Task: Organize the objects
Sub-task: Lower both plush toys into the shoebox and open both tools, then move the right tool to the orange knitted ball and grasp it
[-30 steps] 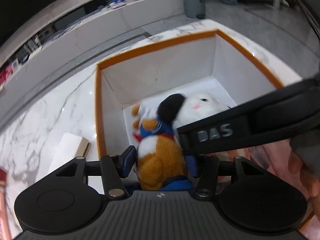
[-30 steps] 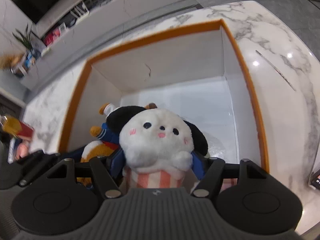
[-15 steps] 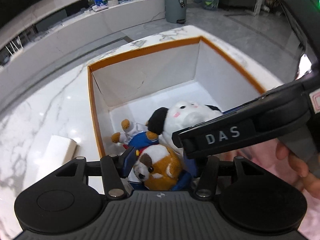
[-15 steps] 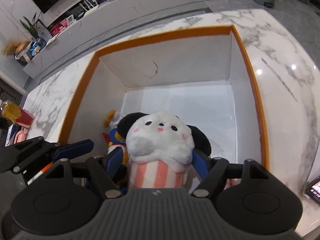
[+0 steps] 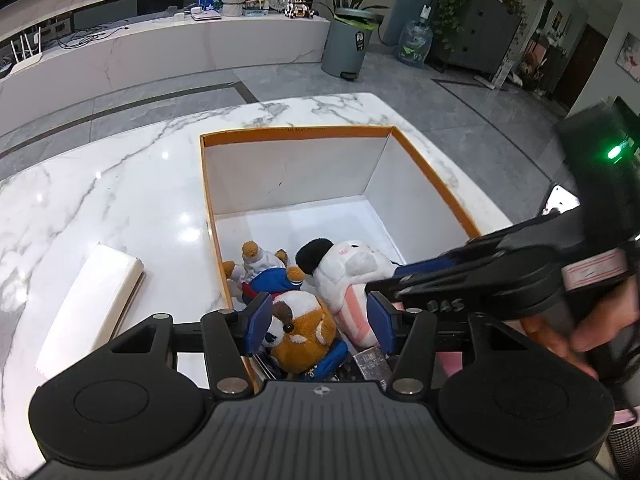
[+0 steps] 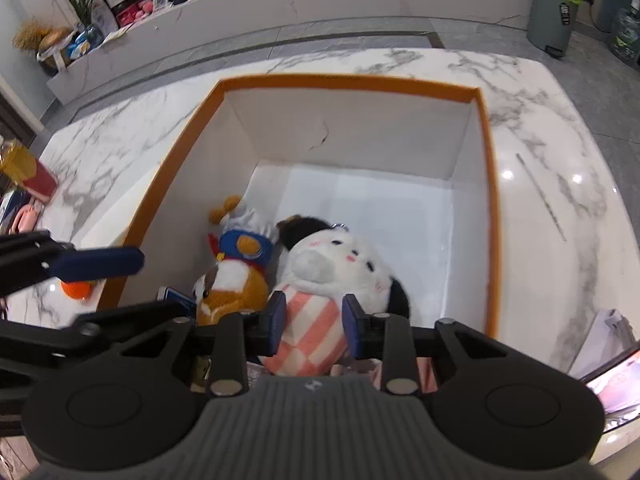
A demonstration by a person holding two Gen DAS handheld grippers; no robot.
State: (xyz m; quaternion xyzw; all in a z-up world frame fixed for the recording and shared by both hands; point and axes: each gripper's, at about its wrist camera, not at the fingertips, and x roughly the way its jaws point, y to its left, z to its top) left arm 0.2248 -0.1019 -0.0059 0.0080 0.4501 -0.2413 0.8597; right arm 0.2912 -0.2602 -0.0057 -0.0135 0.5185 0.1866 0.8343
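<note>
Two plush toys lie side by side in the near left part of an orange-rimmed white box (image 6: 490, 168): a brown-and-white dog plush (image 5: 302, 326) in blue clothing, and a white plush with black ears (image 6: 340, 268) and a pink-and-white checked body. My left gripper (image 5: 318, 326) hangs above the dog, jaws released, pads clear of it. My right gripper (image 6: 314, 326) hangs over the checked body; its jaws are closing, and I cannot tell whether the pads touch the cloth. The box stands on a glossy white marble table (image 5: 100, 200) with grey veins and lamp reflections. A flat white block (image 5: 88, 304) lies left of the box. Beyond: grey tiled floor, a long marble counter (image 5: 160, 52) with clutter, a grey pedal bin (image 5: 346, 50), potted plants.
</note>
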